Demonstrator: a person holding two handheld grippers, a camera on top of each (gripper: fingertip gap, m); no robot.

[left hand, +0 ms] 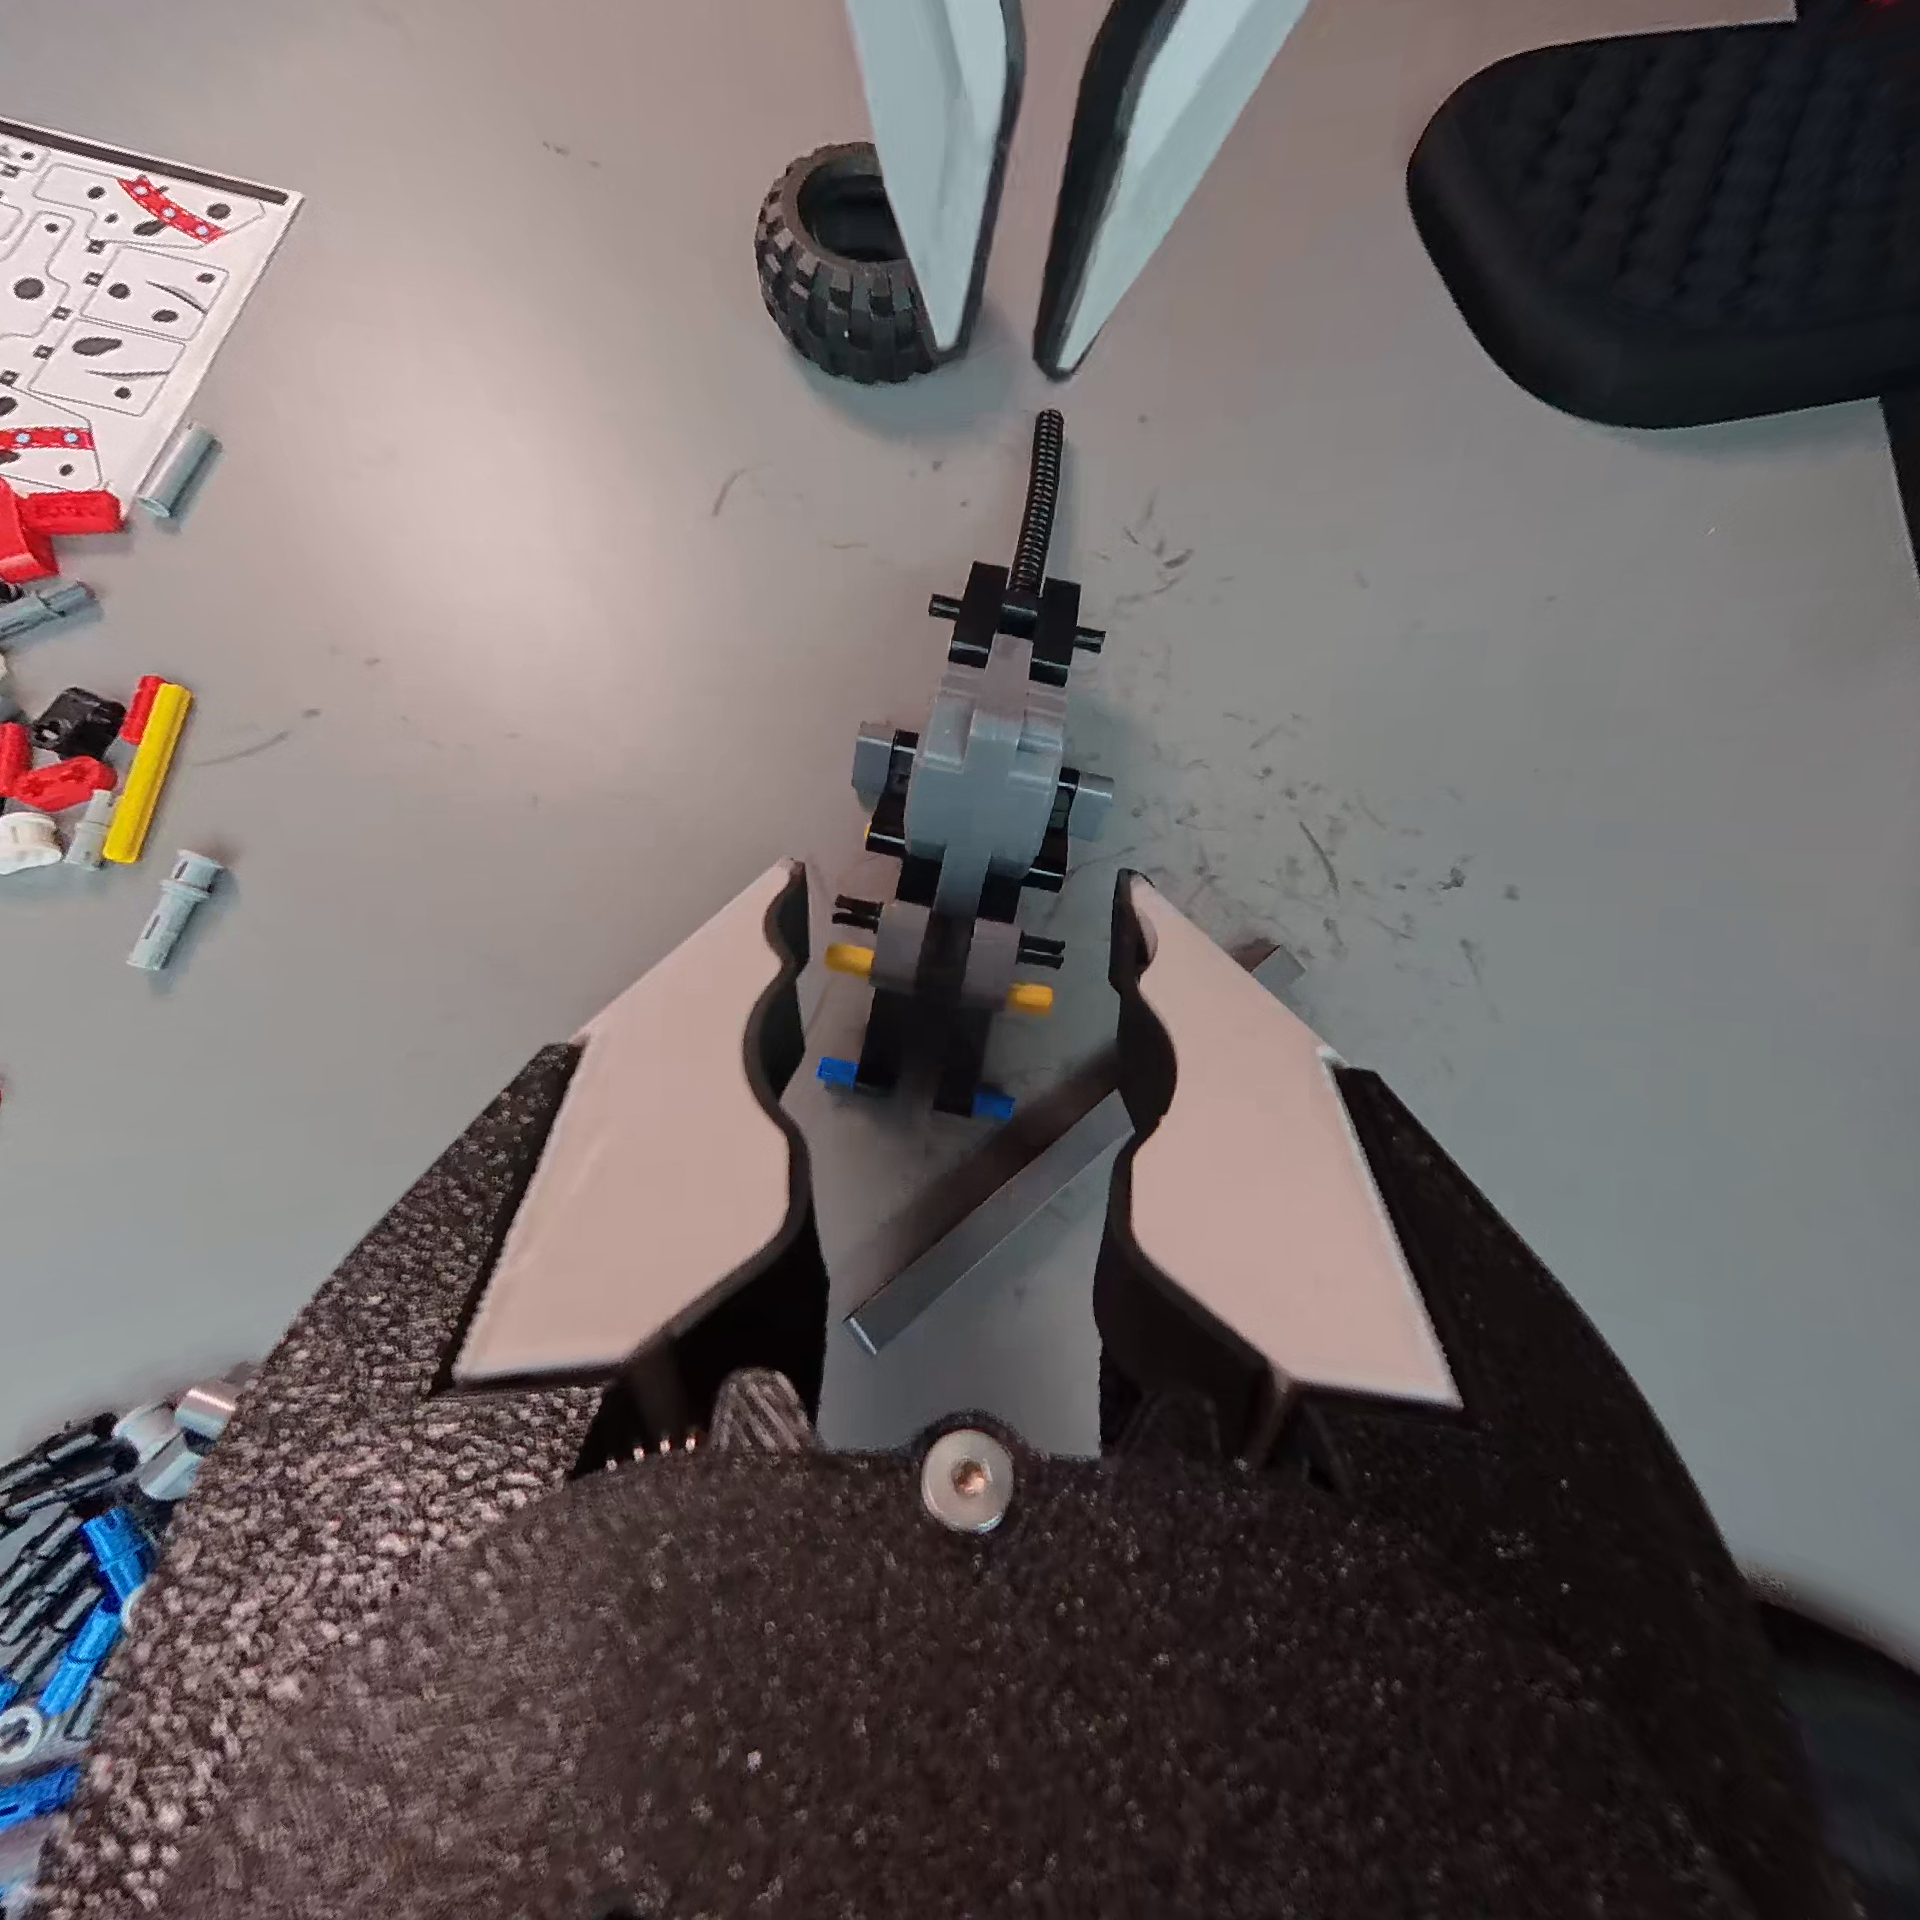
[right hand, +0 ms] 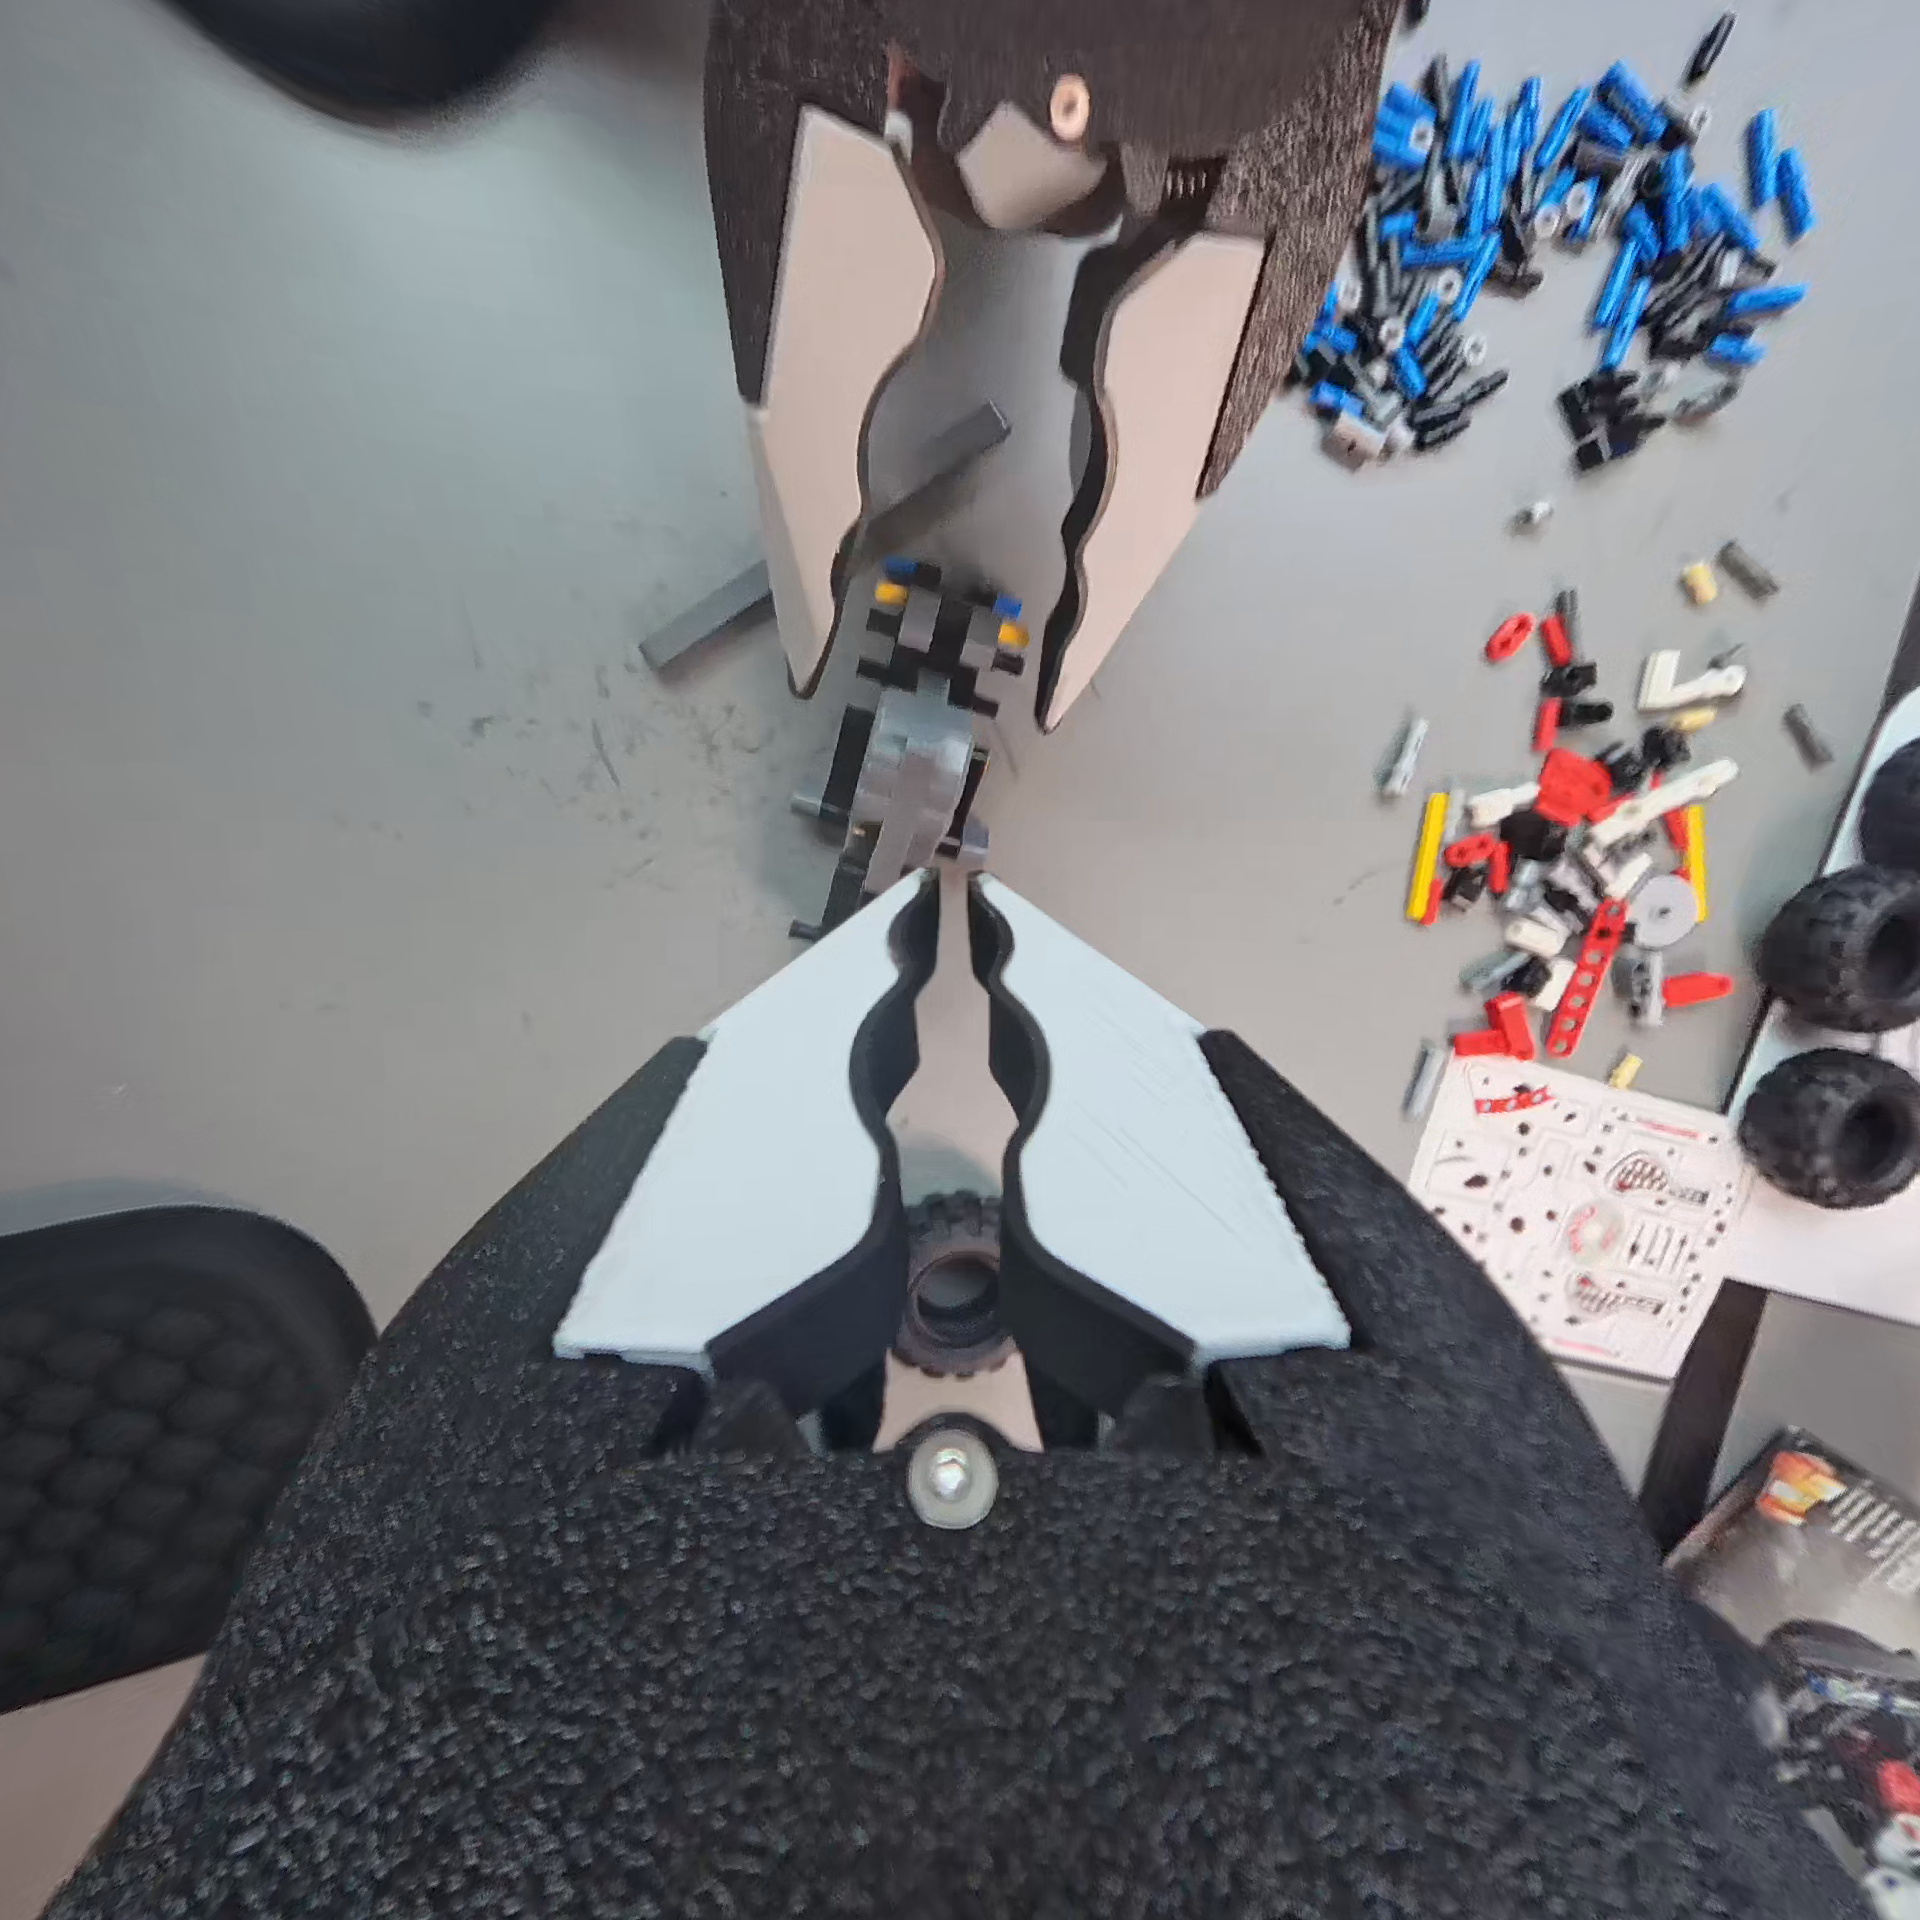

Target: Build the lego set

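Observation:
A small grey and black lego assembly (left hand: 977,821) with yellow and blue pins stands on the grey table (left hand: 520,623). A black ribbed rod (left hand: 1044,499) sticks out of its far end. My left gripper (left hand: 963,881) is open, with a finger on each side of the assembly's near end, not touching it. A long grey bar (left hand: 987,1216) lies on the table under it. My right gripper (right hand: 953,880) faces it from the other side, nearly shut and empty, its tips just short of the assembly (right hand: 914,769). A black tyre (left hand: 831,281) lies beside it.
Red, black and yellow pieces (left hand: 94,758) and a sticker sheet (left hand: 114,301) lie to the left. The right wrist view shows a blue and black pile (right hand: 1558,239), a red and white pile (right hand: 1579,862), tyres (right hand: 1849,956), a box (right hand: 1818,1662) and a black chair seat (right hand: 135,1434). One gripper's finger ends stand about 8 cm off the other's. My right tips are about 12 cm from the long grey bar (left hand: 987,1216), my left tips only 6 cm. It is also in sight in the right wrist view (right hand: 913,478).

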